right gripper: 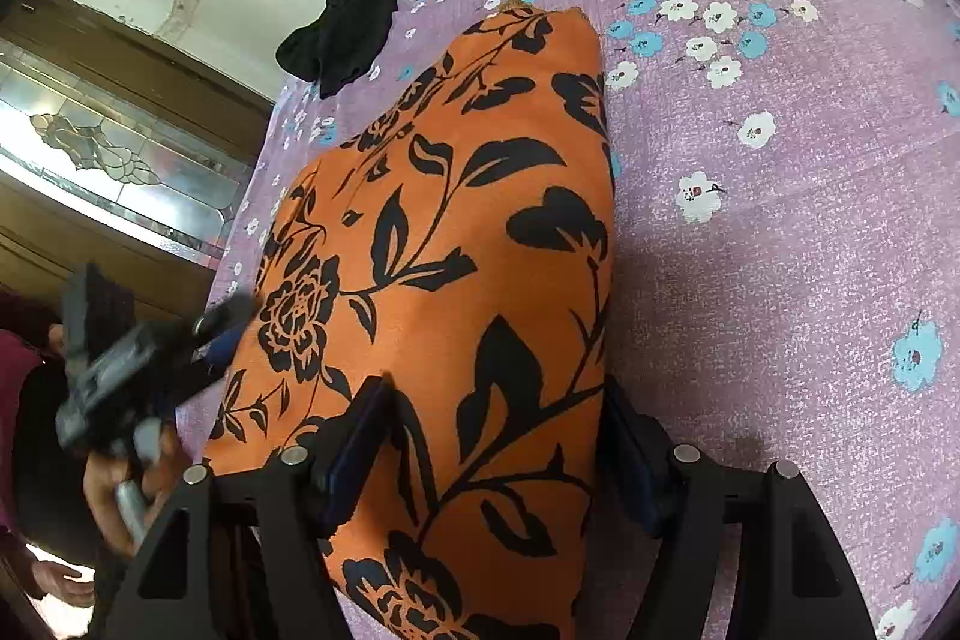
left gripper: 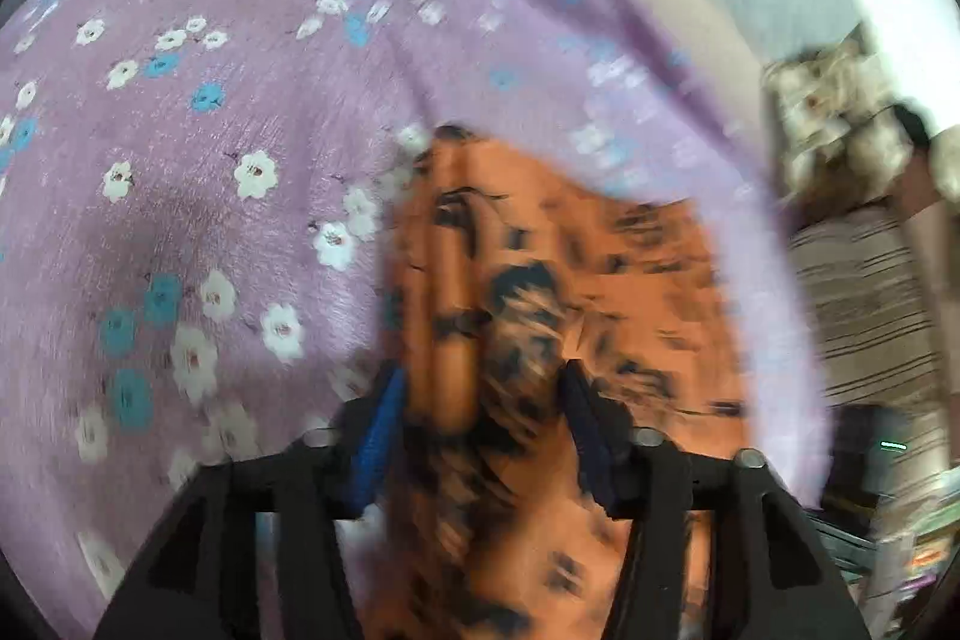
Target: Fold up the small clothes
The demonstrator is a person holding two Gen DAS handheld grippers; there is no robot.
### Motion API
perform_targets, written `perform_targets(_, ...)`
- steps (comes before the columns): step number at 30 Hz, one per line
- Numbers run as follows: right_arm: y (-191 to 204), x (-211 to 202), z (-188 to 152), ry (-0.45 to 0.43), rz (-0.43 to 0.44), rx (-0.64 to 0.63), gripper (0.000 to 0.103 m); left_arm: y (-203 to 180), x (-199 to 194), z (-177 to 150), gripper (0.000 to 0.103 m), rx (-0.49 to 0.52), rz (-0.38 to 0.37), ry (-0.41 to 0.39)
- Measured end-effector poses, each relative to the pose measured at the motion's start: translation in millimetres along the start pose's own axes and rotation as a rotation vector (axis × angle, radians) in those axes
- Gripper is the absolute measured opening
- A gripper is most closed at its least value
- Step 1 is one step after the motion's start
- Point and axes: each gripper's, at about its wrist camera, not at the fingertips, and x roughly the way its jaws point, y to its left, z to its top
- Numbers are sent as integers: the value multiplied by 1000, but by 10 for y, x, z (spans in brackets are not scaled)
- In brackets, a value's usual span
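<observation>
Both tongs, left tongs (left gripper: 480, 394) & right tongs (right gripper: 498, 406), spread apart astride orange floral cloth (right gripper: 456, 244) on purple bedsheet (right gripper: 780, 232), prob. smoothing pre-fold; black garment (right gripper: 354, 16) at 11 o'clock.

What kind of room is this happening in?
Probably a bedroom at home: a purple floral bedsheet covers the surface, a wooden door with decorative glass stands beside it, and an orange floral garment lies there.

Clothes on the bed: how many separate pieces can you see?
2. An orange cloth with black flowers lies between both grippers; a black cloth sits crumpled at the far edge of the purple bedsheet. More may be hidden.
</observation>
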Motion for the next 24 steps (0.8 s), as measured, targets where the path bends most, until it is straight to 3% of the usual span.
perform_targets(1,6,11,-1,1,2,2,72,112,98,18,30,-75,-48,27)
perform_targets(3,13,7,-11,7,1,-2,72,160,29,19,28,-126,-82,3)
perform_targets(6,7,7,-20,8,5,-4,72,-10,-154,-49,31,-46,-10,-49)
perform_targets(7,-2,9,-19,7,9,1,72,-81,-247,-105,37,-24,19,-68)
perform_targets(8,-5,2,-20,5,12,6,72,-134,-322,-149,52,-5,31,-82)
perform_targets(10,-12,-4,-32,-1,18,18,72,-250,-488,-282,72,53,82,-129)
perform_targets(12,-25,-16,-48,-6,26,35,73,-434,-564,-430,73,146,161,-175)
perform_targets(15,-25,-25,-55,-6,25,55,73,-505,-520,-586,73,220,219,-163)
perform_targets(24,19,-54,-87,6,3,57,73,-469,-482,-657,73,226,214,-143)
